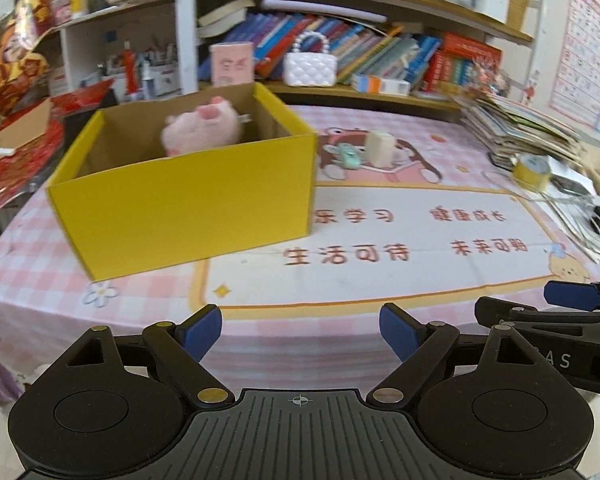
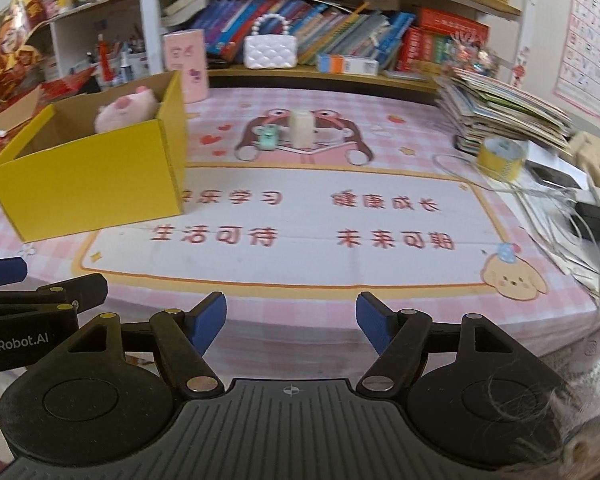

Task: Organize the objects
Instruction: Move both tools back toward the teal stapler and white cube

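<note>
Here the left tongs [image 1: 301,332] hang over the near edge of the counter [image 1: 364,280], their blue pads spread wide with nothing between them. The right tongs [image 2: 291,322] sit just beside them, also spread and empty, a little narrower.

A yellow box [image 1: 188,204] stands open on the counter's pink checked cloth, ahead and to the left of both tongs and well apart from them. In the left wrist view it lies almost straight ahead, slightly left; in the right wrist view it sits far to the left. A pink plush [image 1: 202,130] rests inside the box, toward its far corner, its top showing above the rim.

Farther back, near the middle of the cloth's cartoon print, a small teal toy [image 2: 269,138] and a pale cream block [image 2: 302,130] stand just beside each other, the toy on the left. They lie ahead of the right tongs and ahead-right of the left tongs, far from both, and to the right of the box.

At the counter's right side a yellow tape roll [image 2: 500,158] sits by a stack of books [image 2: 504,110] and some loose cables. Behind the counter a shelf holds a white quilted purse [image 2: 270,50] and rows of books.
</note>
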Motion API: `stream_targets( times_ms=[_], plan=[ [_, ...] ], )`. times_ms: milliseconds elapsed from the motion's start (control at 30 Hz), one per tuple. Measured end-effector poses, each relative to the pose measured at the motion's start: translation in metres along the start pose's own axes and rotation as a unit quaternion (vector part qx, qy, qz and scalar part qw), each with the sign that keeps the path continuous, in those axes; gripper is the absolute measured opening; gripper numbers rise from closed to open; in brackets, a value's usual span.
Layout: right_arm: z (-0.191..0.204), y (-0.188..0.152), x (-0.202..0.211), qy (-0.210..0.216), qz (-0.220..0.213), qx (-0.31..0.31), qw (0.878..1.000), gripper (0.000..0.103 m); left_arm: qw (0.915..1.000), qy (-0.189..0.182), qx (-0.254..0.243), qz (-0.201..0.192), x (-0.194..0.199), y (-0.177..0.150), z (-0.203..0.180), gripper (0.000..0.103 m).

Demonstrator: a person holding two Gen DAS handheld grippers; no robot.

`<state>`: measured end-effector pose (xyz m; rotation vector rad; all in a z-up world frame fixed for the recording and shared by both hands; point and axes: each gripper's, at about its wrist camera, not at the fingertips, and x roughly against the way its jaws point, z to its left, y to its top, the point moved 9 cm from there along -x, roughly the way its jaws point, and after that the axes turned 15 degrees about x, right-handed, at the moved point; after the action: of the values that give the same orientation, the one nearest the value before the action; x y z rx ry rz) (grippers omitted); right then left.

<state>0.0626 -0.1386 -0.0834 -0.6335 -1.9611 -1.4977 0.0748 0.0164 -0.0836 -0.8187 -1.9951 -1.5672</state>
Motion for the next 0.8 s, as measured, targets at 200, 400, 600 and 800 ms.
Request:
stream_targets(
  times_ms=[200, 400, 600, 800],
  plan=[
    [-0.021, -0.003, -0.006, -0.012, 0.007, -0.011, 1.0, 0.07, 0.9999, -0.011, -0.012, 0.006, -0.013, 0.003, -0.021, 0.089],
    [-0.043, -0.005, -0.013, -0.021, 0.012, -0.027, 0.999, 0.07, 0.9993, -0.018, -0.03, 0.013, -0.026, 0.005, -0.044, 0.089],
    [-0.064, -0.001, -0.027, -0.017, 0.017, -0.03, 0.999, 0.07, 0.999, -0.015, -0.039, 0.015, -0.042, 0.01, -0.066, 0.089],
    [-0.082, 0.012, -0.046, -0.003, 0.018, -0.018, 1.0, 0.07, 0.9994, -0.004, -0.034, 0.007, -0.057, 0.022, -0.084, 0.089]
  ],
)
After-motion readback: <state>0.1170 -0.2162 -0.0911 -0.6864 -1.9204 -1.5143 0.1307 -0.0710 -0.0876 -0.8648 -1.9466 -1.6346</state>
